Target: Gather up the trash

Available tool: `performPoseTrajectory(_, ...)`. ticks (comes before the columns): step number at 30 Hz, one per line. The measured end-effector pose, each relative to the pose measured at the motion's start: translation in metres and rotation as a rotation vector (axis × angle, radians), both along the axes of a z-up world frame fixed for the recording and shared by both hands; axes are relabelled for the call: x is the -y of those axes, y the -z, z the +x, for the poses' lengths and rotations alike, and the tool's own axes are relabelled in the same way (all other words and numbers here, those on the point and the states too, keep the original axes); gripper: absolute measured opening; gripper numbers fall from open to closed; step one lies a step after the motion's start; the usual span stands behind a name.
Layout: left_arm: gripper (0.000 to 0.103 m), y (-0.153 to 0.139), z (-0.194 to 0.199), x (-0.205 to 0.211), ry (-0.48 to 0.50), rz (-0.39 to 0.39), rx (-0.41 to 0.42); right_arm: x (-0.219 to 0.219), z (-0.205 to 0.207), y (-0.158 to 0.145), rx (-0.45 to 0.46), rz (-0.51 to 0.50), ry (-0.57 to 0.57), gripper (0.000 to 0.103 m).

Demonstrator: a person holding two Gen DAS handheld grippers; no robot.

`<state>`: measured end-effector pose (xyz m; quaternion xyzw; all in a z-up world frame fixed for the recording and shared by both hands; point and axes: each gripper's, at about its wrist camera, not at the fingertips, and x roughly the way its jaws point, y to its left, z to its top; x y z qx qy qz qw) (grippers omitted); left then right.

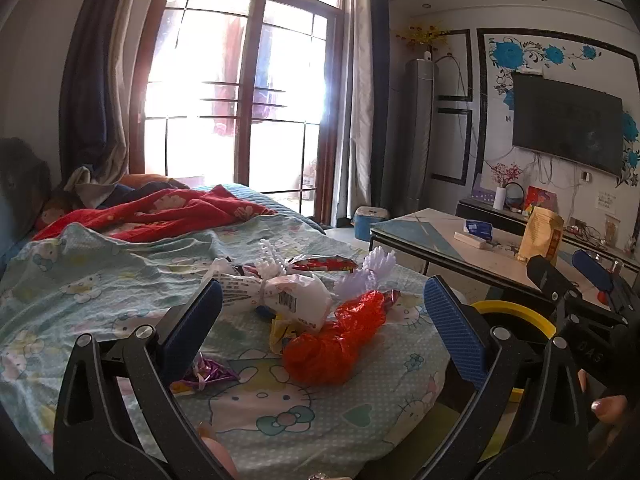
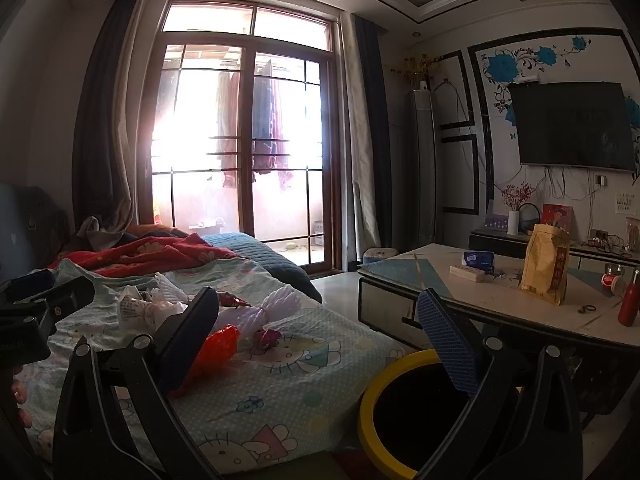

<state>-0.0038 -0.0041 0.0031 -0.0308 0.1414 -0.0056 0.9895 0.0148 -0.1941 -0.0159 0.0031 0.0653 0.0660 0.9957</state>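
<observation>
The left gripper has its jaws released, spread wide, with nothing between the blue pads. The trash lies on the bed, on a light blue cartoon-print sheet, directly ahead of these jaws. The red mesh bag sits between the two jaw tips in the left wrist view, apart from both pads. Just beyond it lies the white printed wrapper, and further ahead a red snack packet. White foam netting lies ahead and toward the right jaw, touching the mesh bag's far end. A purple foil scrap lies just beside the left jaw, partly hidden by it. The right gripper also has its jaws released and empty. In the right wrist view the mesh bag shows just past the left jaw, and the foam netting lies ahead between the jaws. The yellow-rimmed bin stands on the floor beside the bed, below and partly behind the right jaw; its interior is dark and its contents cannot be told. The tabletop lies ahead and to the right of the right jaw, carrying a tan paper bag. A red blanket lies far ahead on the bed.
</observation>
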Motion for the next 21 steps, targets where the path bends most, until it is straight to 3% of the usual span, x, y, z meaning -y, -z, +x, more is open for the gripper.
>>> performPoseTrajectory(13,0.093,0.001,0.003,-0.009,-0.029,0.005,-0.003,-0.007,0.006,0.005,-0.031,0.007,-0.046,0.097)
performPoseTrajectory(21,0.093,-0.003,0.01,-0.035,-0.098,0.014,-0.007,-0.033,0.021,-0.004,-0.083,0.014,-0.145,0.097)
